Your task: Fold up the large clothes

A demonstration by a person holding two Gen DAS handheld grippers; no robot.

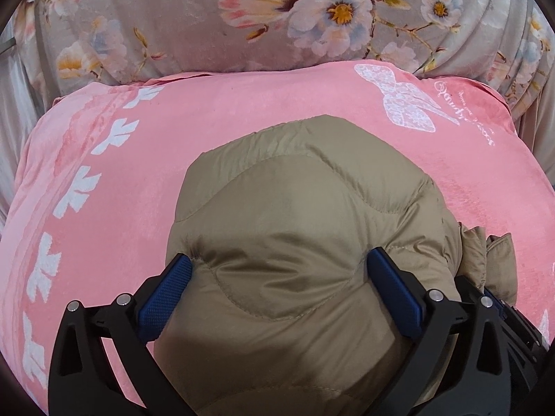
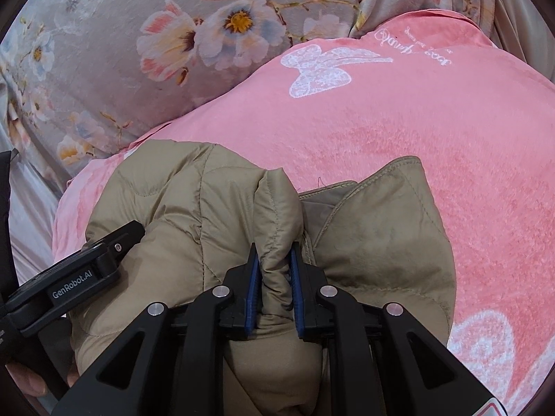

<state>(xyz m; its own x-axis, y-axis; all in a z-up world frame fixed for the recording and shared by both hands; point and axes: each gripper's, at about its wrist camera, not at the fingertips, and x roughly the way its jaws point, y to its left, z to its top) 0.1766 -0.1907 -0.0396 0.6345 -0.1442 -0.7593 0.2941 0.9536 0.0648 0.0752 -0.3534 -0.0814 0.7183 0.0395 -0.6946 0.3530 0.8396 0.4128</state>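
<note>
A tan quilted puffer jacket (image 1: 298, 215) lies bunched on a pink blanket (image 1: 215, 111). My left gripper (image 1: 279, 267) has its blue-padded jaws wide apart, straddling a thick puffy part of the jacket, with the fabric bulging between them. My right gripper (image 2: 274, 263) is shut on a narrow fold of the same jacket (image 2: 374, 242). The left gripper's black body (image 2: 79, 277) shows at the left of the right wrist view, resting against the jacket.
The pink blanket (image 2: 433, 121) has white butterfly prints and covers a raised mound. Behind it lies grey floral bedding (image 1: 173, 17), which also shows in the right wrist view (image 2: 121, 34). A pale sheet edge (image 2: 27, 208) runs at the left.
</note>
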